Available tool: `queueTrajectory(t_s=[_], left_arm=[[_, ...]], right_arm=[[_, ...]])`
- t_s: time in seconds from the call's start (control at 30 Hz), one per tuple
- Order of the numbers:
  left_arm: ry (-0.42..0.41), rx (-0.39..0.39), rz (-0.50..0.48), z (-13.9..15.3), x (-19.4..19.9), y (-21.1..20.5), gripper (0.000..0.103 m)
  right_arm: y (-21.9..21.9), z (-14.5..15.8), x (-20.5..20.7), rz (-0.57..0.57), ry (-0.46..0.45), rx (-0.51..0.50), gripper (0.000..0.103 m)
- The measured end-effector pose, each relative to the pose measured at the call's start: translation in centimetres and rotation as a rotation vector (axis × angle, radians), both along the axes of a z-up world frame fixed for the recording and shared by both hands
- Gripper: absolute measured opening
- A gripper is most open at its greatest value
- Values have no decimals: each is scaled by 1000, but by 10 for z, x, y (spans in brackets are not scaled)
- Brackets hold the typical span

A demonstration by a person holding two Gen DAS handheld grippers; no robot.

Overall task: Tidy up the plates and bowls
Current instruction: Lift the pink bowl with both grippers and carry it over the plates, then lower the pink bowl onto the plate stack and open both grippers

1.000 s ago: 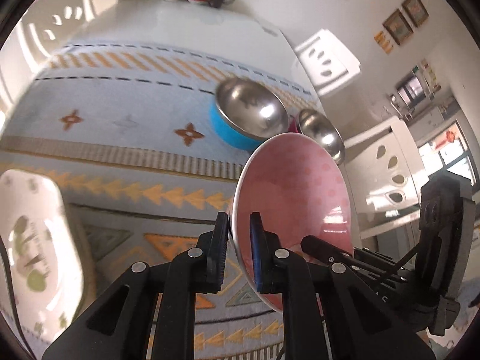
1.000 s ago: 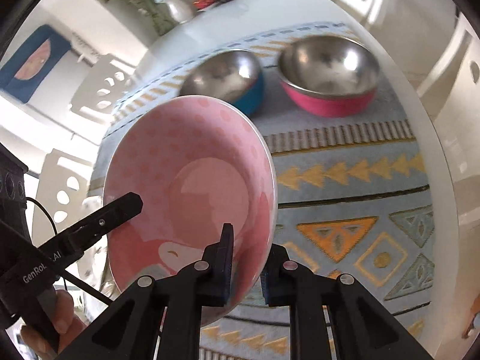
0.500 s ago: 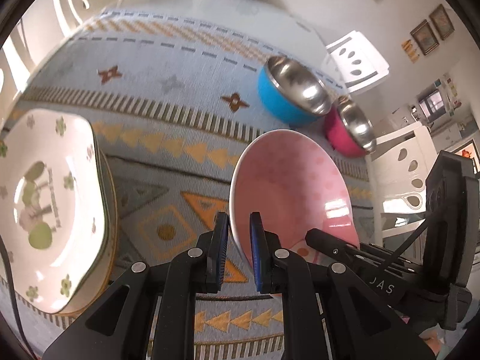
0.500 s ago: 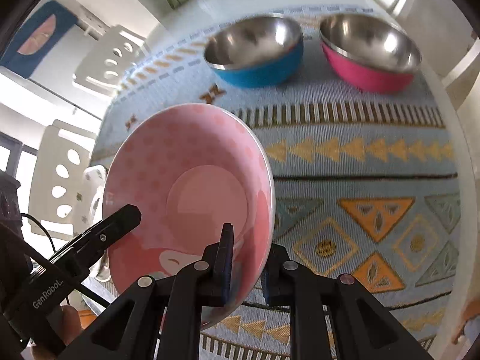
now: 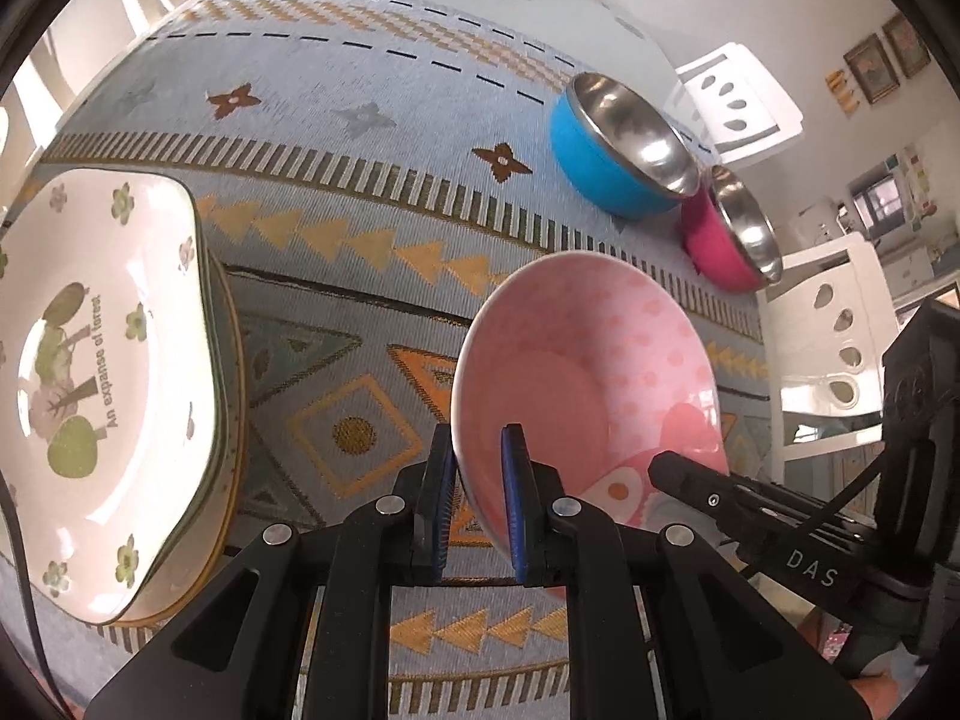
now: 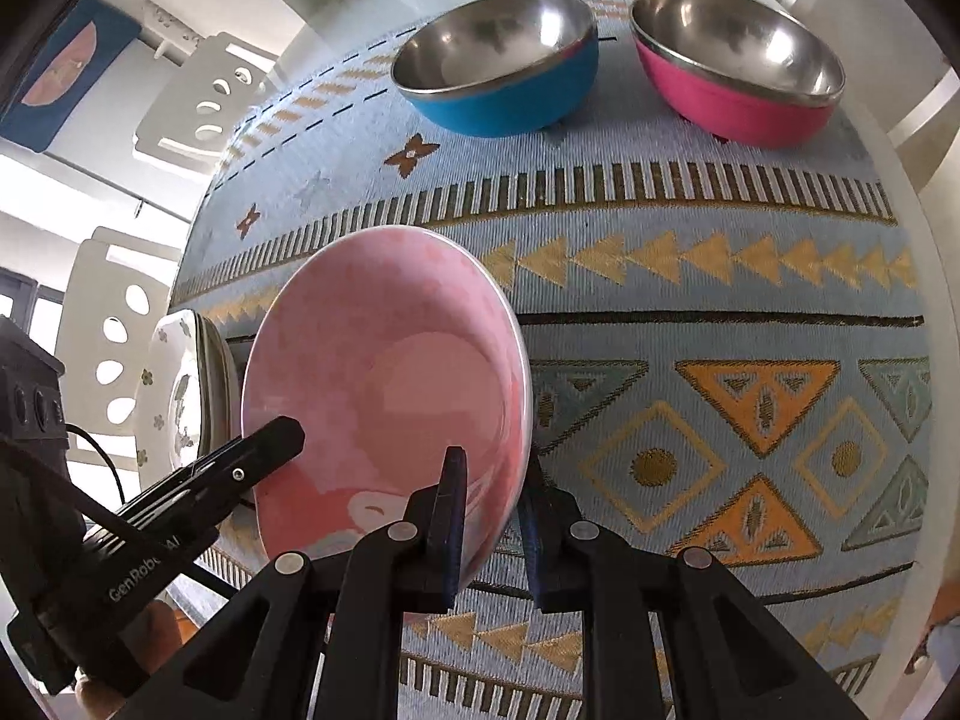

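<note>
A pink ceramic bowl (image 5: 588,372) hangs tilted just above the patterned cloth, gripped by both grippers at opposite rims. My left gripper (image 5: 477,450) is shut on the bowl's left rim, one pad inside and one outside. In the right wrist view the same pink bowl (image 6: 390,384) has my right gripper (image 6: 489,480) shut on its right rim. A stack of white floral plates (image 5: 90,372) lies to the bowl's left, also seen as white plates (image 6: 180,396) behind it. A blue steel bowl (image 6: 498,66) and a magenta steel bowl (image 6: 738,72) stand side by side at the far edge.
The blue-grey patterned cloth (image 5: 360,240) covers a white round table. White chairs (image 5: 738,102) stand around it. A vase and small items sit at the table's far end. The blue bowl (image 5: 612,144) and magenta bowl (image 5: 726,234) lie beyond the held bowl.
Both grippers have come down with the pink bowl toward the cloth. The white plate stack has come into fuller view on the left.
</note>
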State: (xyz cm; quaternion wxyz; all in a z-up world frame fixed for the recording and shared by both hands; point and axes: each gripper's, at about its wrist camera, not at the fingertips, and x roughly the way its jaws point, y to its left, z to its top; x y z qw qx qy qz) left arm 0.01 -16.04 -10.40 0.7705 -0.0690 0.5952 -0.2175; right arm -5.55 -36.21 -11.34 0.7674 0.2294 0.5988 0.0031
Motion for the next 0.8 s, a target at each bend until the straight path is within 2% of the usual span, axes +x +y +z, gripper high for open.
queueTrajectory(t_s=[0.07, 0.13, 0.37, 0.63, 0.73, 0.8], left_arm=[[-20, 17, -5, 6, -1, 1, 14], [-33, 28, -10, 12, -2, 3, 24], [-83, 9, -8, 45, -8, 9, 24], [-130, -32, -20, 87, 6, -9, 27], [-131, -39, -36, 97, 15, -19, 28], [-138, -26, -59, 104, 24, -27, 31]], right_arm=[[-4, 2, -2, -6, 2, 13, 17], [-8, 6, -6, -12, 0, 27, 17], [-24, 24, -11, -30, -3, 92, 17], [-57, 62, -23, -102, -107, 136, 18], [-69, 71, -20, -134, -145, 157, 25], [-77, 76, -15, -161, -170, 166, 41]])
